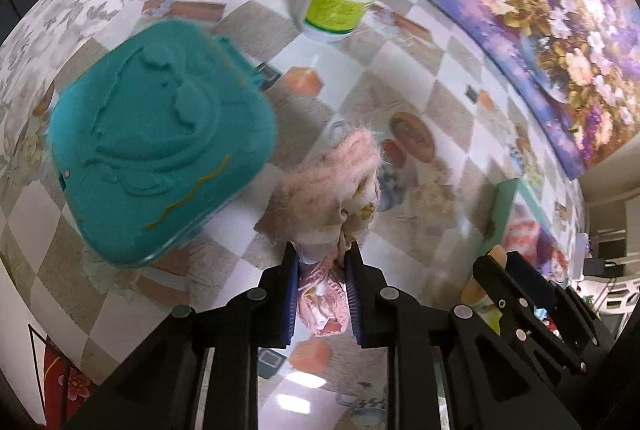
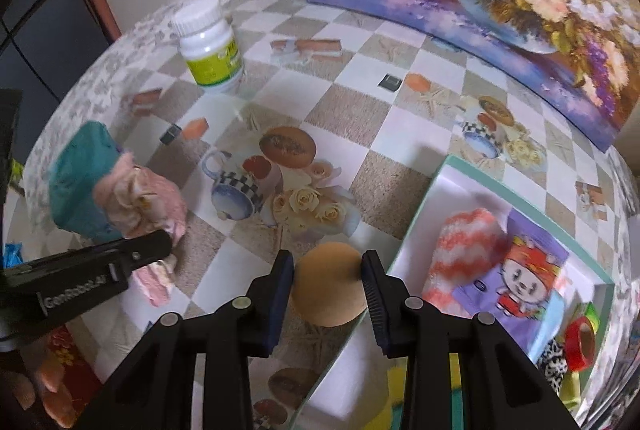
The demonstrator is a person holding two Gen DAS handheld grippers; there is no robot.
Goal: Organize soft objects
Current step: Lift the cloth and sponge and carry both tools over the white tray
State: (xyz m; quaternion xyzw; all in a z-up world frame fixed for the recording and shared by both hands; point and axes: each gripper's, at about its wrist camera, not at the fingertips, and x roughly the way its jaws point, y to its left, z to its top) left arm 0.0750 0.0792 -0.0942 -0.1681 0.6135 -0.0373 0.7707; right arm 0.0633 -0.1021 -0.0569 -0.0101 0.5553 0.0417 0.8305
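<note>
While we hold the pink fuzzy cloth point(image 1: 340, 186) pinched in the left gripper point(image 1: 322, 254), low in the frame's centre, its loose end dangles beside the teal case point(image 1: 160, 158) and could snag it. Our right gripper point(image 2: 328, 266) clamps the tan sponge point(image 2: 330, 284) at lower centre, just beside the tray point(image 2: 424, 198) rim at right; a shallow grip could let it slip short of the tray. Upper left, the white bottle point(image 2: 208, 46) stands well apart.

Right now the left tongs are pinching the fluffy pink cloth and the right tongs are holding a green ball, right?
Almost. The left tongs do pinch the pink cloth, but the ball in the right tongs is tan-orange, not green, as the right wrist view shows.
</note>
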